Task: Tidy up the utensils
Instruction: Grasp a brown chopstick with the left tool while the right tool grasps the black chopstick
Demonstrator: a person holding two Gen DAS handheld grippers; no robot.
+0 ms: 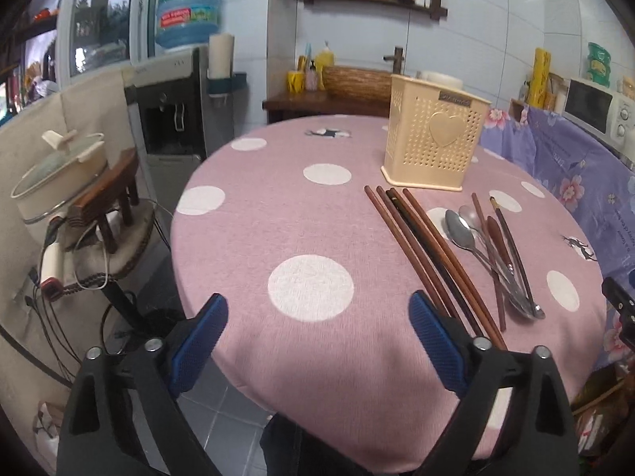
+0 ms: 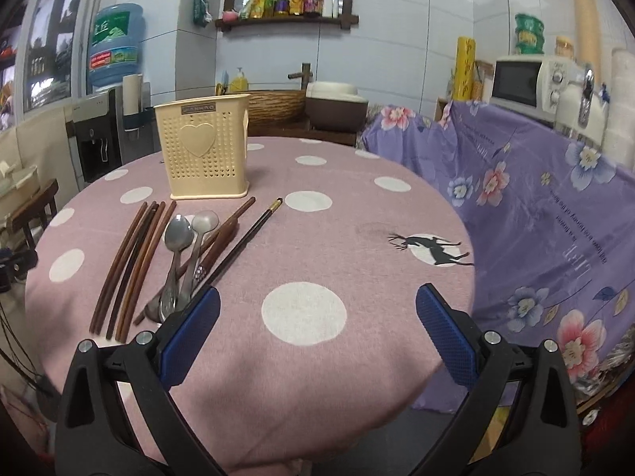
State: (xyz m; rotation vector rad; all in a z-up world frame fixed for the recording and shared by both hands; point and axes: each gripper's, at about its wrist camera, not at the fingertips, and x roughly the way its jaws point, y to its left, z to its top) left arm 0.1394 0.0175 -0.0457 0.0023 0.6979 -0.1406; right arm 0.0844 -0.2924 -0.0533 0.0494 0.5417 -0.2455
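A cream perforated utensil holder [image 1: 434, 146] with a heart on its side stands upright at the far side of the round pink dotted table [image 1: 278, 214]; it also shows in the right wrist view [image 2: 206, 150]. Several brown chopsticks [image 1: 416, 254] [image 2: 131, 265] lie before it. Metal spoons [image 1: 462, 234] [image 2: 178, 238] and a dark chopstick [image 2: 246, 246] lie beside them. My left gripper [image 1: 317, 341] is open and empty over the near table edge, left of the chopsticks. My right gripper [image 2: 317, 329] is open and empty, right of the spoons.
A water dispenser [image 1: 174, 111] and a stool with a pot [image 1: 63, 174] stand left of the table. A purple floral cloth [image 2: 535, 214] covers furniture on the right, with a microwave [image 2: 528, 79] behind it. A sink counter [image 2: 285, 107] is behind the table.
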